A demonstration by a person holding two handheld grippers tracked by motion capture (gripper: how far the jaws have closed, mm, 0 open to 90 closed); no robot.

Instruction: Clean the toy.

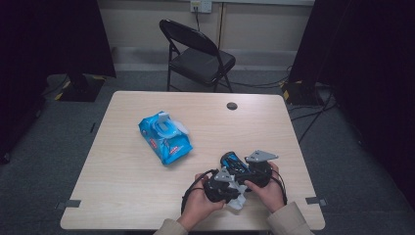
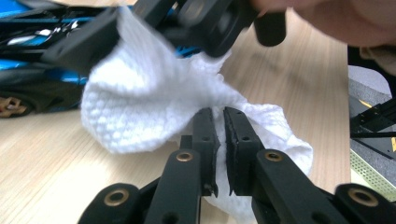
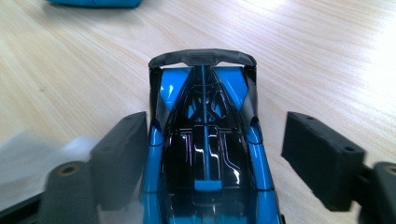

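Lower centre of the high view: left gripper (image 2: pixel 218 140) pinches a white wipe (image 2: pixel 140 112) beside the blue toy car (image 3: pixel 205 154). Right gripper (image 3: pixel 224 154), jaws spread, straddles the car, whose long axis runs straight ahead between them.

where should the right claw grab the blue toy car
Grip the blue toy car across its smooth flanks at mid-body, coming from the nose end along its length, as the right claw is lined up. The rear wing looks thin, so avoid it.
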